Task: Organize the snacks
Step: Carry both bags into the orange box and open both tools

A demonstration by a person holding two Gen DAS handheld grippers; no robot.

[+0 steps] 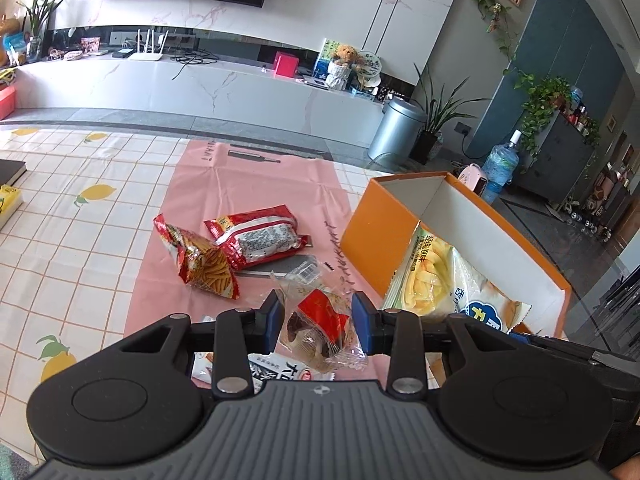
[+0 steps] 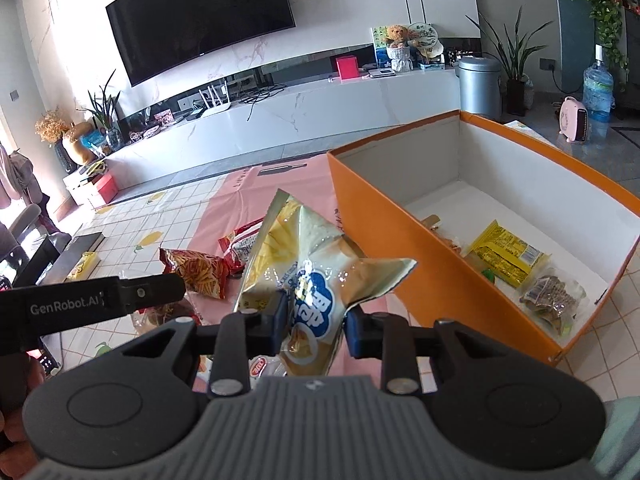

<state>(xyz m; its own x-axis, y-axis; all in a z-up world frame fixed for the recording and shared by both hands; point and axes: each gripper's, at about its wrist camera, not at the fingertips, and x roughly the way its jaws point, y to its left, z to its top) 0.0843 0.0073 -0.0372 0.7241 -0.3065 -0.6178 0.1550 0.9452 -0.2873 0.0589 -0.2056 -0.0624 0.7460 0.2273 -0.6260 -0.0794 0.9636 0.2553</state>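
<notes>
Above the table (image 1: pixel 72 216), a cake (image 1: pixel 316 328) is pinched by the left tool (image 1: pixel 318 320), a chip bag (image 2: pixel 304 276) by the right tool (image 2: pixel 314 326); both should be carried clear over the box (image 2: pixel 384 216) wall before release

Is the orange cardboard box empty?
No: in the right wrist view the orange cardboard box already holds a yellow snack packet and a clear-wrapped brown snack on its white floor.

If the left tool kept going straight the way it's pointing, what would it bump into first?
Probably the pink mat near the two red snack packets. The left tool, gripping a clear-wrapped pastry, points down at that spot, left of the orange box. Depth is hard to judge.
</notes>
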